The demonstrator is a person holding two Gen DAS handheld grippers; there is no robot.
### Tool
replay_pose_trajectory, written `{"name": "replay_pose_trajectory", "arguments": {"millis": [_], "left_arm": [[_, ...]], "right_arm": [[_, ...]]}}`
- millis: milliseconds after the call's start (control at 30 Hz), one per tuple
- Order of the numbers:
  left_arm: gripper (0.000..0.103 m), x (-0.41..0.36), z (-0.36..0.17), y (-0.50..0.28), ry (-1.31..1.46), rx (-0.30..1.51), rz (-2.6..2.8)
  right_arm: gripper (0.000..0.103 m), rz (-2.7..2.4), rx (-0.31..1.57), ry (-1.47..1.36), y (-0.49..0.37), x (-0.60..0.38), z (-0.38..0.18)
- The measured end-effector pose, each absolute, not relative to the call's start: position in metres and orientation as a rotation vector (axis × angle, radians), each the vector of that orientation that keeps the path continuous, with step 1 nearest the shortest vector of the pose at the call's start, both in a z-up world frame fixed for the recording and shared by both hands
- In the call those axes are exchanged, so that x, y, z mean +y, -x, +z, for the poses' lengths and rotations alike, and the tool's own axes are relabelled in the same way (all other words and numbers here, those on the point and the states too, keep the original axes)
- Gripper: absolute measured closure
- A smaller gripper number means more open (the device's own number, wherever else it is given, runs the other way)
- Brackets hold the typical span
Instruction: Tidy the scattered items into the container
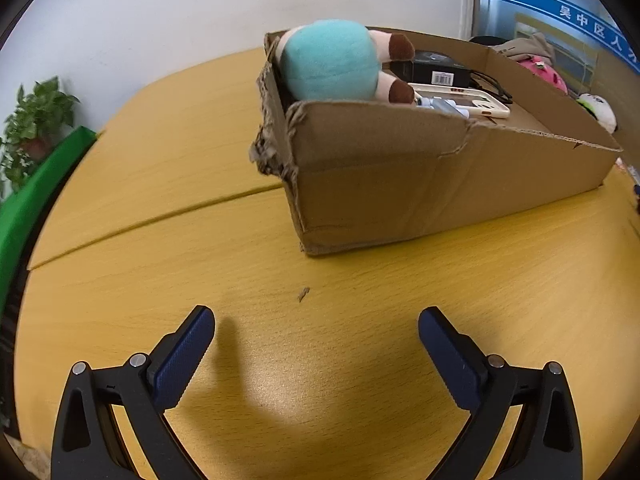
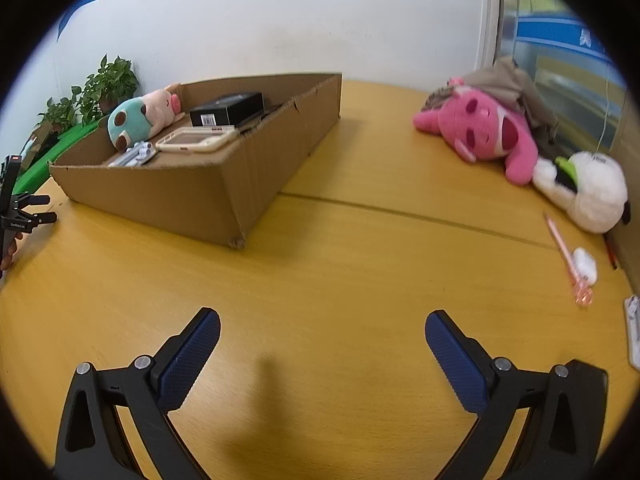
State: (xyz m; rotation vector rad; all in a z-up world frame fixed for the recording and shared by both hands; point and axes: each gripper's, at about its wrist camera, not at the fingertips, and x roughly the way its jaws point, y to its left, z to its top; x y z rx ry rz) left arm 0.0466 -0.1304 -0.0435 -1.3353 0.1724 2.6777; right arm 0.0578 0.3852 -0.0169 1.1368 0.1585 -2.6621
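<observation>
Looking along the left gripper [image 1: 316,320], its jaws are spread wide and empty above the yellow table [image 1: 160,152]; ahead sits the cardboard box [image 1: 400,184] holding a teal plush [image 1: 330,60], black case [image 1: 440,72] and cream handheld [image 1: 472,104].

From the right gripper [image 2: 322,322], equally wide and empty, a pink plush [image 2: 484,132], white plush [image 2: 588,192] and pink pen [image 2: 568,256] lie scattered well right of the box [image 2: 192,196].

Teal plush [image 2: 132,124] in the brown cardboard box [image 2: 224,196], pink plush [image 2: 484,132] on the yellow wooden table [image 2: 320,280].
</observation>
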Motion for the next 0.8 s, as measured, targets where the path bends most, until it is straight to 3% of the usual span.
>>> {"name": "replay_pose_trajectory", "arguments": {"millis": [233, 800], "left_arm": [[0.0, -0.146, -0.045, -0.038, 1.298, 0.19, 2.555], [0.0, -0.159, -0.04, -0.029, 1.27, 0.225, 2.484]], "right_arm": [[0.001, -2.476, 0.285, -1.283, -0.031, 0.375, -0.041], [0.0, -2.387, 0.311, -1.217, -0.017, 0.379, -0.04]]}}
